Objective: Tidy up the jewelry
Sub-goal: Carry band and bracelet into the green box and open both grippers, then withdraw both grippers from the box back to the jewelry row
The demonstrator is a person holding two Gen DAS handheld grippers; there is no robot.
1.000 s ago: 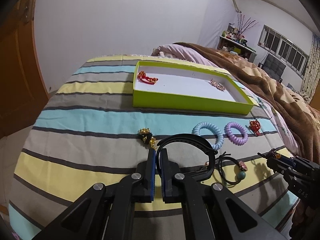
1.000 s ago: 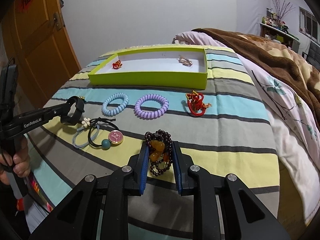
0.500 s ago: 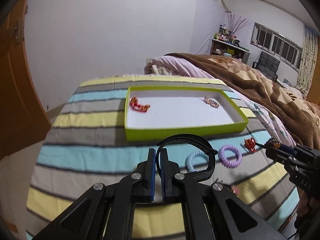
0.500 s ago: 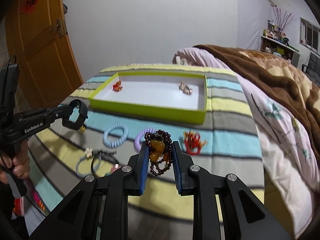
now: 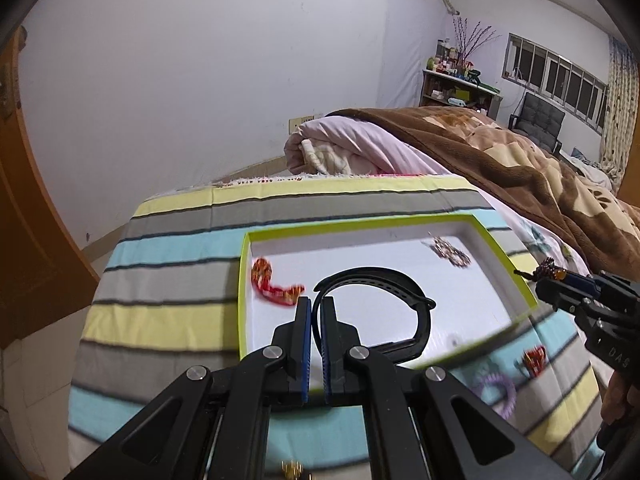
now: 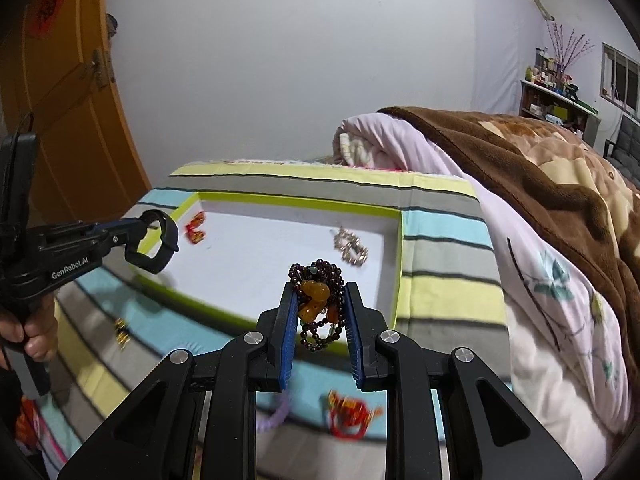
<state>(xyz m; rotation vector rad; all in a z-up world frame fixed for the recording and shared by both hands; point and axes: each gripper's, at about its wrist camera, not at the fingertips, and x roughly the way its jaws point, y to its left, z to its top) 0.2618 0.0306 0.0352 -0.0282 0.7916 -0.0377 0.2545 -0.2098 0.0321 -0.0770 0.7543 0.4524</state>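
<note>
My left gripper (image 5: pixel 316 308) is shut on a black perforated strap loop (image 5: pixel 372 274), which hangs in the air over the white floor of the lime-green tray (image 5: pixel 242 280). My right gripper (image 6: pixel 320 290) is shut on a dark bead bracelet with amber beads (image 6: pixel 316 296), held above the tray's near rim (image 6: pixel 224 318). Inside the tray lie a red ornament (image 5: pixel 268 284) at the left and a pale chain bracelet (image 6: pixel 352 249) at the right. In the right wrist view the left gripper (image 6: pixel 134 236) and its strap (image 6: pixel 158 240) show at the left.
On the striped bedspread (image 5: pixel 168 256) near the tray lie a purple coil hair tie (image 5: pixel 496 388), a red knot ornament (image 6: pixel 352 412) and small gold pieces (image 6: pixel 122 332). A brown blanket (image 6: pixel 560 168) and pink quilt (image 6: pixel 532 280) fill the right. A hand (image 6: pixel 36 336) holds the left tool.
Both grippers have moved forward and up from the loose items to over the tray, each still carrying its piece. The tray now looms larger and nearer in both views.
</note>
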